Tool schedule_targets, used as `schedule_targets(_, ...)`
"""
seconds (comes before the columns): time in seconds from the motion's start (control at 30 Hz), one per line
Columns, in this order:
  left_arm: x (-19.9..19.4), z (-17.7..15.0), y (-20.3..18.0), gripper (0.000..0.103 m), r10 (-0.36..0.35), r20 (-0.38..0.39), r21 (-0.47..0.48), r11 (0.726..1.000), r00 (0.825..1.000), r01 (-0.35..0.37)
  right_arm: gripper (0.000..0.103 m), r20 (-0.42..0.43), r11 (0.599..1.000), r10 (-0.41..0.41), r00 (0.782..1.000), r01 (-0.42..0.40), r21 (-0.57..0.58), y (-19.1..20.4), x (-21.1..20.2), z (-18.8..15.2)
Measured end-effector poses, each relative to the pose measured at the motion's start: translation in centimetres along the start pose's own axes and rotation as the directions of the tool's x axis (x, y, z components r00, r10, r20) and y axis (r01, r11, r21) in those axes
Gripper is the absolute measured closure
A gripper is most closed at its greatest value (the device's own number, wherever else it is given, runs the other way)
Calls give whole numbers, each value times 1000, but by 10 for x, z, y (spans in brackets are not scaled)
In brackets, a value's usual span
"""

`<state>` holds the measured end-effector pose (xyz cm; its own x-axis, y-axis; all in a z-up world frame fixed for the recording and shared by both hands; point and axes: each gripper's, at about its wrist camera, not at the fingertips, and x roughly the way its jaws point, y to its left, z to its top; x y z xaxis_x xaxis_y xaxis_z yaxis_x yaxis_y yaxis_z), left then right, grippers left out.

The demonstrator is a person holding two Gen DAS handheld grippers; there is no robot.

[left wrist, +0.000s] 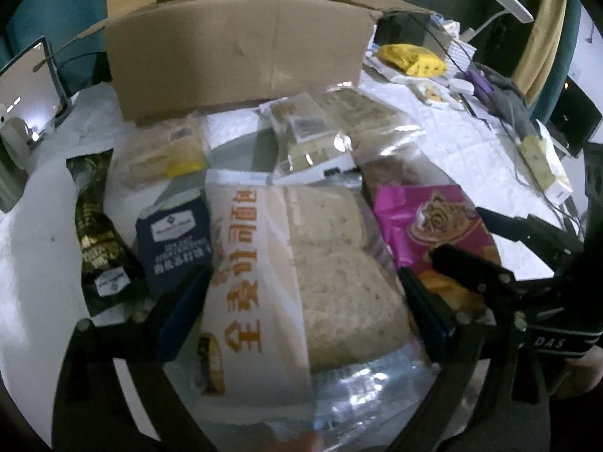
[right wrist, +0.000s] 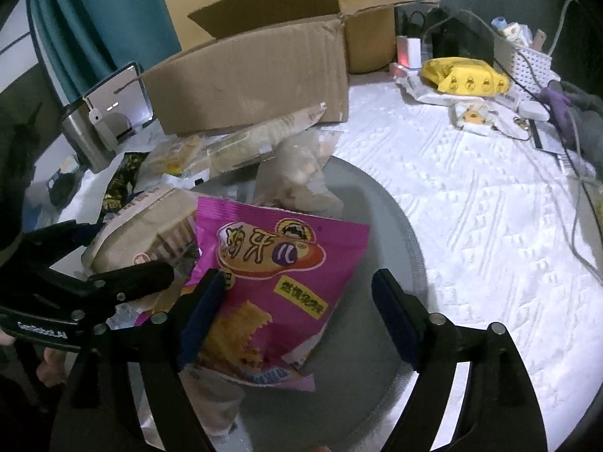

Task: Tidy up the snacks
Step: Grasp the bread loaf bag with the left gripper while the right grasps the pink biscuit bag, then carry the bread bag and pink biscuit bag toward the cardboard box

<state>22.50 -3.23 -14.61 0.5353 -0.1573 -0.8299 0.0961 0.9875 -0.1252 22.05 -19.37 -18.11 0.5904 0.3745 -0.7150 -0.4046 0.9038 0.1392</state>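
Snacks heaped on the tabletop (right wrist: 471, 203) before one open cardboard box (left wrist: 233, 60), probably for sorting into it. Left tongs (left wrist: 301, 297) wide astride one bread loaf pack (left wrist: 301, 282), not pressing. Right tongs (right wrist: 297, 324) wide over one pink snack bag (right wrist: 275, 286), pads apart from it.

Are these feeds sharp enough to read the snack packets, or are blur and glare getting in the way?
Left wrist view: dim and soft, bread bag lettering legible, glare on its clear plastic at the bottom, small packets behind blurred. Right wrist view: sharper, pink snack bag print clear, white table cover bright, edges bowed by the fisheye.
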Motion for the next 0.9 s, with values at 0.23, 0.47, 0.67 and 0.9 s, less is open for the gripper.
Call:
schedule_targets(0.23, 3, 1, -1, 11, 11, 20, 36, 999, 1000, -12, 27, 2, 999, 36, 999, -36, -23, 2, 9, 1)
schedule_targets(0.47, -3, 2, -4, 21, -11, 33, 52, 999, 999, 9, 51, 32, 997, 48, 998, -46, -67, 6, 1, 4)
schedule_targets(0.67, -15, 1, -9, 22, -22, 56, 64, 998, 998, 18, 57, 69, 997, 21, 997, -16, -81, 0, -13, 9)
schedule_targets(0.9, -35, 4, -7, 22, -12, 105, 62, 998, 994, 6, 57, 120, 997, -7, 993, 15, -69, -11, -32, 16)
